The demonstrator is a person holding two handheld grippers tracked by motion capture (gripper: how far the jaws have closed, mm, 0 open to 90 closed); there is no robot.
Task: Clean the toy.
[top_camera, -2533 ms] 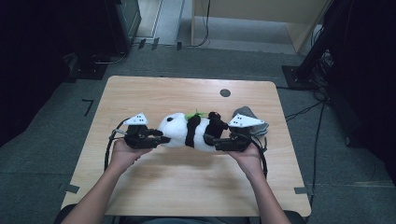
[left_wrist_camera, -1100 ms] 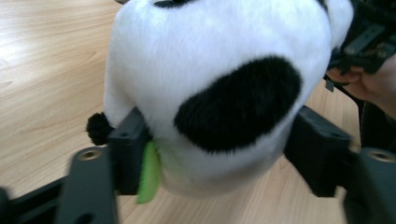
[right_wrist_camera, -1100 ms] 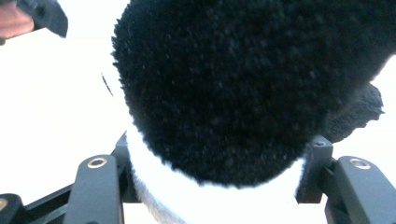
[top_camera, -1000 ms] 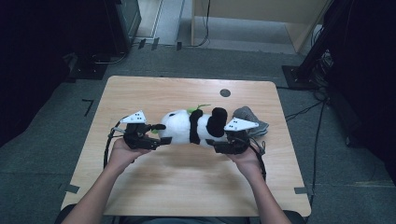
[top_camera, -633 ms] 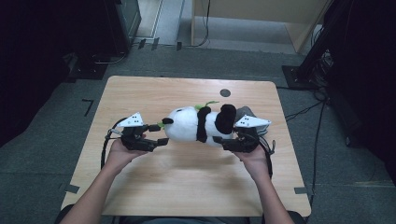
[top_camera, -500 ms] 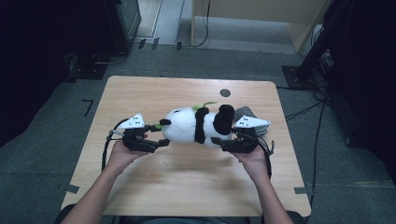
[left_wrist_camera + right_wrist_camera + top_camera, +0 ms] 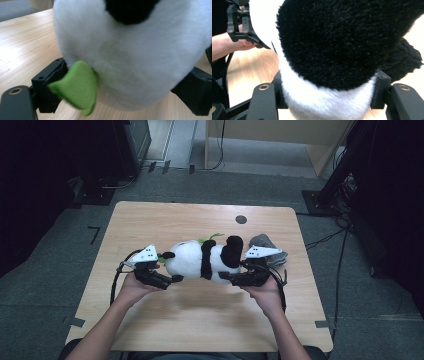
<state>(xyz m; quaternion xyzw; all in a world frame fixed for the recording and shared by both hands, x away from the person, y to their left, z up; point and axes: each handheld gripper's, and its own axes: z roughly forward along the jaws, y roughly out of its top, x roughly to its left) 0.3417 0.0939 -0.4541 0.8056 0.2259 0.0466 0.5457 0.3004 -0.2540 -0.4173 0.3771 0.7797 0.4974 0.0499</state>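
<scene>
overhead, the high view takes in the whole layout: a plush panda [image 7: 202,261] lies on its side near the middle of the wooden desk [image 7: 150,220], its long axis running left to right, a white rounded end pointing left and a black-limbed end pointing right. at its left end sits the left hand-held gripper [image 7: 170,280], at its right end the right hand-held gripper [image 7: 227,277], and a grey cloth [image 7: 265,242] lies just beyond the right one, touching or nearly touching the panda's far right side; a dark round hole [image 7: 241,219] sits farther back on the desk.

the left gripper view gives what the overhead cannot: the white fur bulges between the two black jaws, with a green felt leaf [image 7: 77,91] hanging in front of the left jaw. those jaws have just been opening, and they stand spread to either side of the plush; whether the pads still press the fur cannot be told.

the right gripper view shows the right hand-held gripper [image 7: 325,100] pinching a black-and-white part of the panda, fur squeezed between both jaws, and the left hand-held gripper farther off at upper left.
</scene>
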